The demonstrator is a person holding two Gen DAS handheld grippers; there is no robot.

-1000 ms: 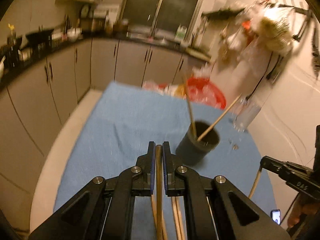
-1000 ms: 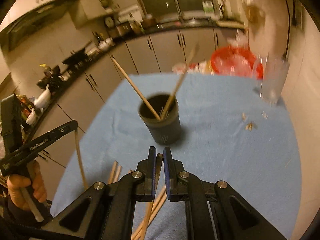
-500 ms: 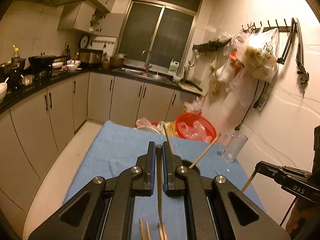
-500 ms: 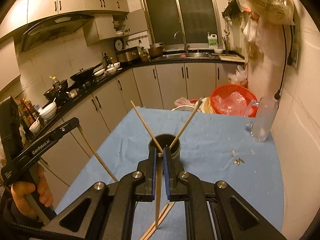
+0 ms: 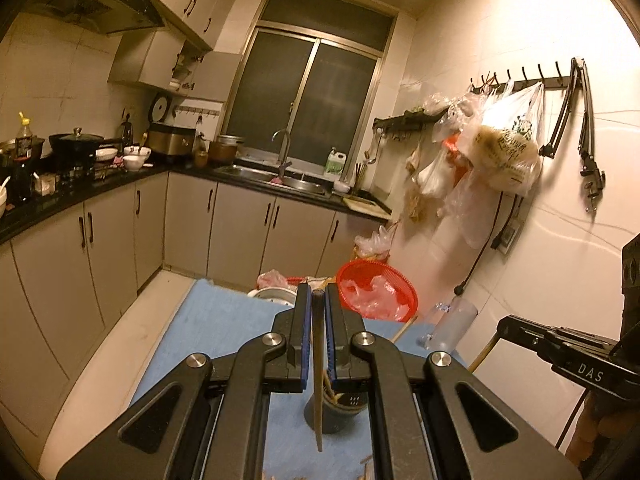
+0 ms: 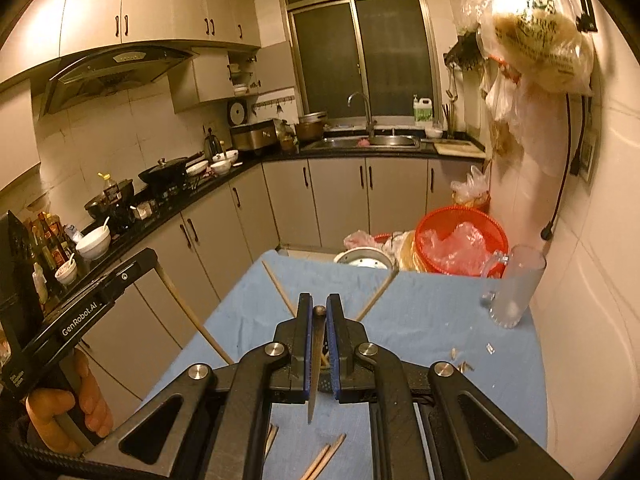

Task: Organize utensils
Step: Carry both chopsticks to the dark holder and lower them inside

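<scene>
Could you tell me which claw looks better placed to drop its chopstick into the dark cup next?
Probably the left claw: its chopstick hangs tip-down right by the dark cup. The right claw holds its own chopstick over bare blue cloth, nearer than the cup.

Gripper bodies hide most of the dark cup [image 5: 334,420].

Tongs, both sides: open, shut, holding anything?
Left tongs: shut on one chopstick.
Right tongs: shut on another chopstick.

Blue tablecloth [image 6: 440,320], red basket [image 6: 460,220], dark cup [image 5: 336,420]
</scene>
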